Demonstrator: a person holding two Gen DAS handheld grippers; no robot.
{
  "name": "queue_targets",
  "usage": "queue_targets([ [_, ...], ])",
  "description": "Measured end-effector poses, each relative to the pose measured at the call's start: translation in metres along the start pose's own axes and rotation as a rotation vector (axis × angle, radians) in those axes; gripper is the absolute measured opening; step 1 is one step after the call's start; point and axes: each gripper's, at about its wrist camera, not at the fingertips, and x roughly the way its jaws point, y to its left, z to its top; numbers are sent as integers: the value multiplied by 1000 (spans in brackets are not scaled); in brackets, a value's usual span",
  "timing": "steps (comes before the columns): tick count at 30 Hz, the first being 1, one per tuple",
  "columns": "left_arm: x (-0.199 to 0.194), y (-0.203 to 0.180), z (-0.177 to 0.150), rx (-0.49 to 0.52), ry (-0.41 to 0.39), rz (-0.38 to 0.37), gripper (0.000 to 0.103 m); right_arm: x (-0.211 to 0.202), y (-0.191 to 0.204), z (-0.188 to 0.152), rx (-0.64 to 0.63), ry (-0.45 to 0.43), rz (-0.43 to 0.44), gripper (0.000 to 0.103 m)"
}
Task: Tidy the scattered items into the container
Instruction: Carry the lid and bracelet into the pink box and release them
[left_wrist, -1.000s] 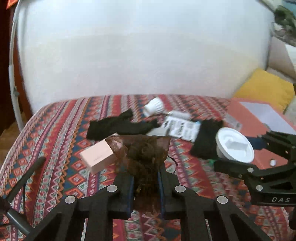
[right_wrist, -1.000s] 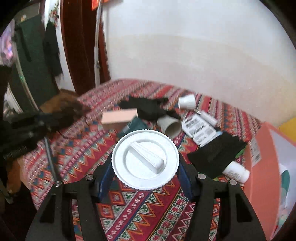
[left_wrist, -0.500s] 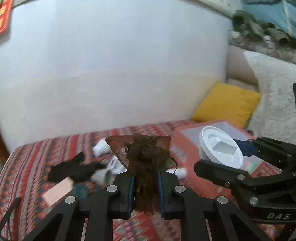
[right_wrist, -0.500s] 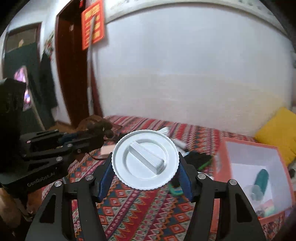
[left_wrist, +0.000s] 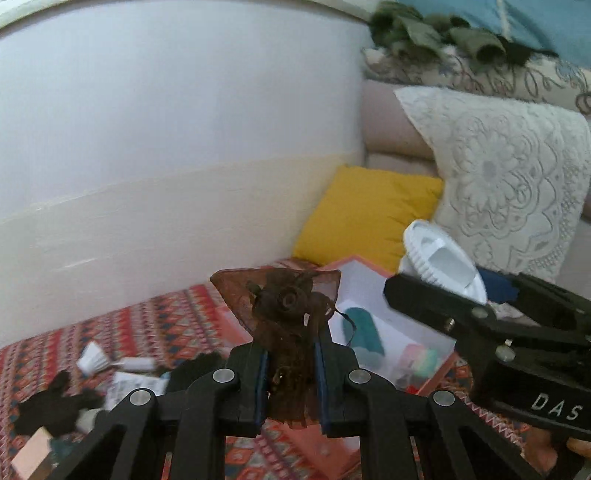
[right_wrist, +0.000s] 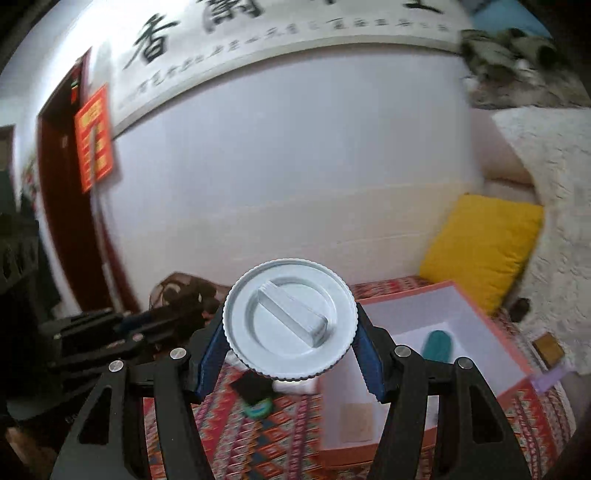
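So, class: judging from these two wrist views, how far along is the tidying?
Done: a teal object lies in the orange box. In hand: the left gripper pinches a brown mesh pouch; the right gripper clamps a white ridged lid. Left: a black cloth and a white cup on the bedspread.

Ahead of my hand-held gripper I see a white wall (right_wrist: 295, 166), calligraphy scroll (right_wrist: 280, 29) above, yellow cushion (right_wrist: 484, 247) right, patterned bed (left_wrist: 147, 325) below.

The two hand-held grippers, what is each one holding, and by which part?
The left hand-held gripper pinches a brown mesh pouch by its lower end. The right hand-held gripper clamps a white ribbed lid across its rim.
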Motion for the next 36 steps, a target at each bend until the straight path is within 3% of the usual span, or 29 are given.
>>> queue_targets([
  [9, 97, -32, 3, 12, 136, -69, 15, 33, -95, 4, 190, 5, -126, 65],
  [18, 181, -41, -31, 23, 300, -59, 16, 96, -134, -29, 208, 158, -222, 65],
  [19, 189, -42, -35, 26, 323, -55, 18, 101, -136, -36, 205, 179, -237, 65],
  [20, 196, -42, -40, 30, 351, -46, 27, 110, -137, -39, 199, 206, -252, 65],
  [22, 209, -40, -49, 19, 417, -10, 54, 129, -139, -49, 176, 292, -280, 67],
  [23, 210, -39, -50, 9, 421, 7, 76, 136, -140, -53, 169, 323, -301, 82],
  [24, 206, -37, -50, 2, 406, 26, 84, 142, -140, -58, 159, 348, -328, 103],
  [26, 192, -33, -45, -1, 352, 61, 84, 145, -142, -62, 143, 350, -358, 103],
  [29, 165, -26, -34, -8, 288, 51, 87, 129, -137, -53, 146, 291, -333, 103],
  [32, 122, -8, -22, -60, 220, 36, 90, 100, -124, -34, 118, 183, -378, 103],
  [36, 48, 33, -11, -120, 120, 67, 94, 53, -87, -8, 99, 12, -344, 103],
])
